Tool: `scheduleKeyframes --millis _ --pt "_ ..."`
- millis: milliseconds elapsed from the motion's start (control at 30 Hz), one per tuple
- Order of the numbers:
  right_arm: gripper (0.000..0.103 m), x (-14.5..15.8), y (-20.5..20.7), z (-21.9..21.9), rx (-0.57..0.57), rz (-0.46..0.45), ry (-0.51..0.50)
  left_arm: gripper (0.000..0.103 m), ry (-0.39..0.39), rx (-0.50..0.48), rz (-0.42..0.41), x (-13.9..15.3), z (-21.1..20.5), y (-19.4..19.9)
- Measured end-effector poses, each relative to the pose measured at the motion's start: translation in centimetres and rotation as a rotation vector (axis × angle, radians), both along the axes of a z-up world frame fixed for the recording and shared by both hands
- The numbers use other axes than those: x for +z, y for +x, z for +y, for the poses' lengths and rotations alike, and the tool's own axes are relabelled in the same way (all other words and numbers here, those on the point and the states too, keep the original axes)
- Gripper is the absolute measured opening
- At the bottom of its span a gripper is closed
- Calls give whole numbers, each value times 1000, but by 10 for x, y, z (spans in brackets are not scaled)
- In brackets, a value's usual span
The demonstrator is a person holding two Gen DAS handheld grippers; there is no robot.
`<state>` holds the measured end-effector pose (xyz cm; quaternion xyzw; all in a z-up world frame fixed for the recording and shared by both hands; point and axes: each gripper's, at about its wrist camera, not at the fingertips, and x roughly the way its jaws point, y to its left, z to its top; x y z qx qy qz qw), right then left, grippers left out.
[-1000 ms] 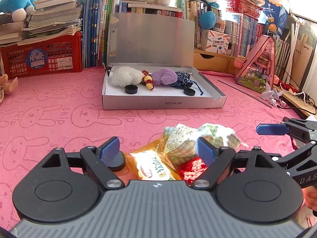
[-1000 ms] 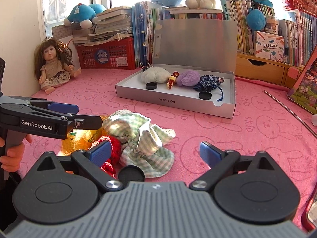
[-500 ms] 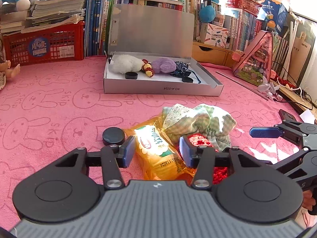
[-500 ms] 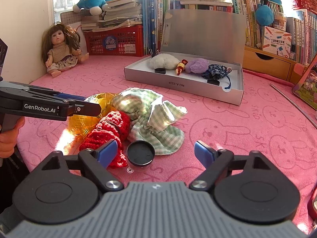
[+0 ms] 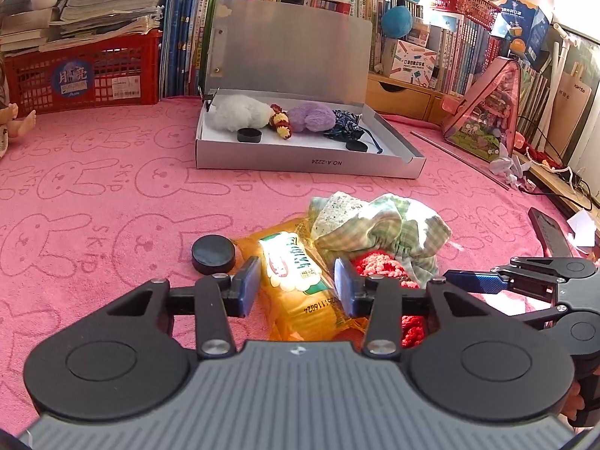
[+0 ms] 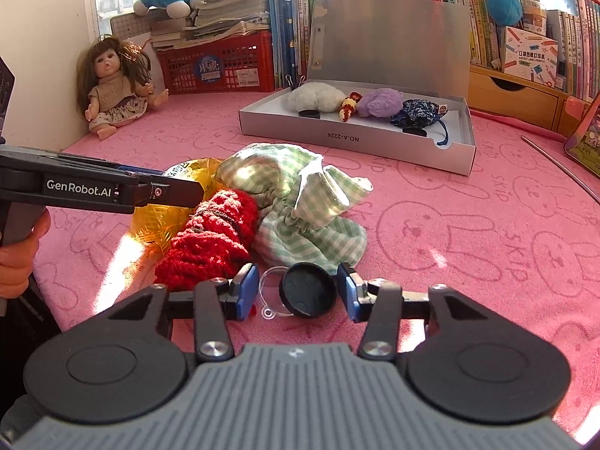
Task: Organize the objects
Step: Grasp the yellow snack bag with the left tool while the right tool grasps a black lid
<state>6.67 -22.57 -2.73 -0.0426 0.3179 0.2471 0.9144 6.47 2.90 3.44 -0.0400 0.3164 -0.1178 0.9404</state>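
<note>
Left wrist: left tool [image 5: 296,290] closing around yellow snack packet [image 5: 296,281] lying on pink bench [image 5: 93,195]; pads flanking it, contact unclear.

Right wrist: right tool [image 6: 298,292] closing around black round lid [image 6: 308,294] near bench edge; left pad apart from it, grip not seated.

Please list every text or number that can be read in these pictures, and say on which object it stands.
"NO.A-2224": front wall of the grey box, printed upside down.
"GenRobot.AI": side of the left gripper.
"SKIP": pink rabbit cloth.
"POCKET LABEL PRINTER": white carton.
Yellow packet, red crate sticker, book spines: not legible.
</note>
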Motion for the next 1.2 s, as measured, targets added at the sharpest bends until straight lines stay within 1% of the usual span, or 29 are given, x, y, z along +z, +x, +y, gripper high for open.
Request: scheduleKeyframes --millis 133,367,433,467,567,633,667,767,800,833,933,1000,1067,1133,1200 --pt "42 0 -1 -4 -11 2 12 48 0 5 -4 -4 -2 0" --pt "35 2 -4 -14 -55 -9 11 48 -45 43 7 -7 5 -3" --pt "35 2 -5 -18 -71 -14 4 43 -46 56 -4 -5 7 -7" --pt "35 1 -6 -19 -80 -17 -1 39 -37 49 -9 -4 7 -9" --pt "34 -1 -8 -22 -94 -22 -7 38 0 45 -17 -2 6 -15" --pt "34 -1 -10 -22 -95 -27 -13 38 -2 52 -13 -2 8 -16" --pt "35 -1 -11 -22 -94 -29 -16 38 -9 57 -11 -1 10 -17" --pt "52 -1 -12 -21 -106 -42 -22 39 -5 57 -7 0 12 -19" --pt "56 -1 -13 -21 -103 -44 -16 39 -5 56 -6 0 11 -19" --pt "58 -1 -14 -22 -105 -45 -10 39 -6 55 -5 0 11 -19" --pt "60 -2 -16 -22 -111 -46 -11 43 1 60 -9 0 9 -18" --pt "60 -3 -17 -23 -114 -43 -18 50 9 66 -12 -1 7 -17" --pt "60 -5 -18 -24 -119 -43 -21 55 20 66 -8 -3 5 -14" --pt "60 -5 -20 -25 -122 -47 -22 55 32 66 1 -6 3 -12" --pt "60 -4 -23 -25 -120 -50 -21 55 15 67 10 -9 3 -11"
